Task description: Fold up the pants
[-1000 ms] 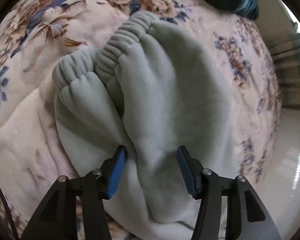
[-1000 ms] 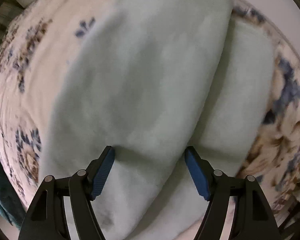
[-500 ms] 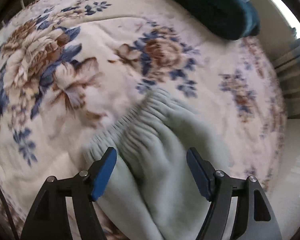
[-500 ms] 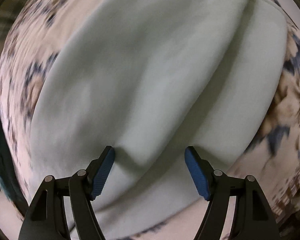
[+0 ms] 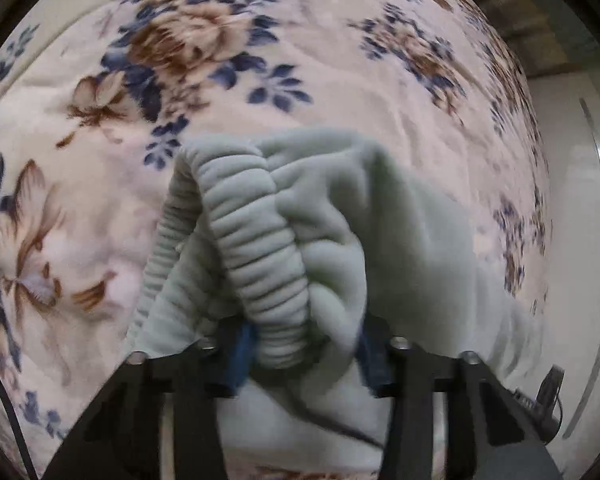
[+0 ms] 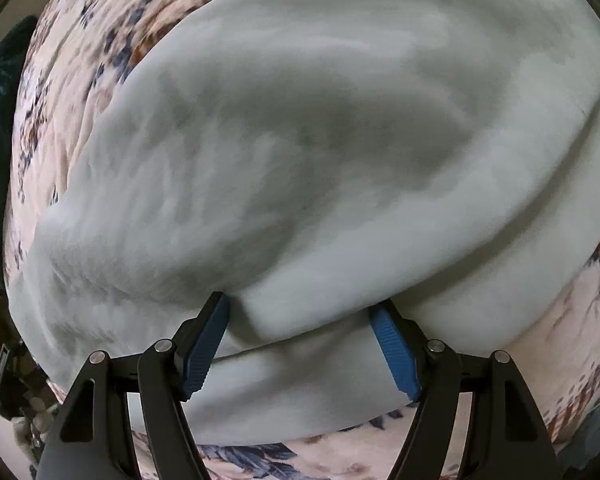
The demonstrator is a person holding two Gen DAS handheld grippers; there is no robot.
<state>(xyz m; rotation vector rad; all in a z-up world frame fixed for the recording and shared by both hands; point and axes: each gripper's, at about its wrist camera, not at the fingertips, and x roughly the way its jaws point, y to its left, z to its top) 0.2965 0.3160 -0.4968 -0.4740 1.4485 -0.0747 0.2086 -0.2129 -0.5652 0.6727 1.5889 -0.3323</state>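
Closing my left claw (image 5: 300, 354) on the pants' (image 5: 340, 216) cuff between its pads, right claw (image 6: 300, 344) released over cloth; I judged a deep bite best.

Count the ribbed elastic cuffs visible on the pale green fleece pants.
2: one ribbed cuff runs down between the closing left gripper, the other lies left beside it; more may be hidden.

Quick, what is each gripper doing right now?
Left gripper: closing, ribbed cuff of the pants between its pads.
Right gripper: open over the pants.
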